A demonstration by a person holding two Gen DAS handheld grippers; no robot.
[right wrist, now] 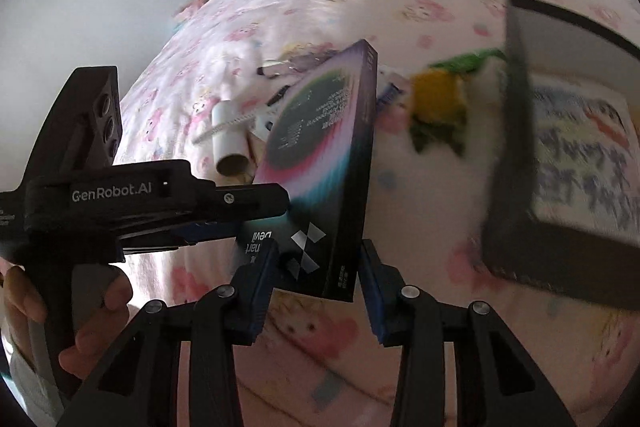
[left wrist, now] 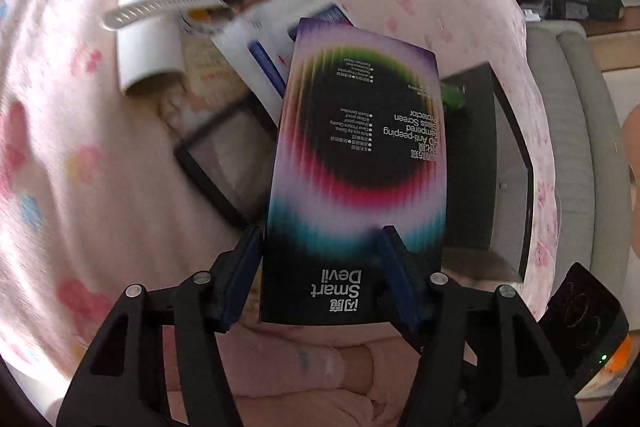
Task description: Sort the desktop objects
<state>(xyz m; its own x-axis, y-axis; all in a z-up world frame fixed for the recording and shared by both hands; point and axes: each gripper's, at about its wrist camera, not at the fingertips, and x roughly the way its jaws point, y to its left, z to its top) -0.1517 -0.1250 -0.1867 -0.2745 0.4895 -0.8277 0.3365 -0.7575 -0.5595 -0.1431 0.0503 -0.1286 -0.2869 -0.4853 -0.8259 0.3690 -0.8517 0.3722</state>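
The left hand-held gripper (left wrist: 320, 267) is clamped on the lower end of the screen-protector box (left wrist: 356, 163), holding it up off the bed (left wrist: 60, 187). The right hand-held gripper (right wrist: 318, 283) stands apart, just under the box's corner. Ahead of the left lie a white tube (left wrist: 146, 31), packets and a black tray (left wrist: 480, 163). Judging by this, a carry is in hand; next needs a sorted spot.

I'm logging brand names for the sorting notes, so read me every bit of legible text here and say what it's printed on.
"Smart Devil": screen protector box, held in the left gripper.
"Anti-peeping", "Glass Screen Protector": same box, partly cut off.
"GenRobot.AI": left gripper's body, in the right wrist view.
Small bullet lines on the box: too small to read.
Print on the framed picture: blurred.
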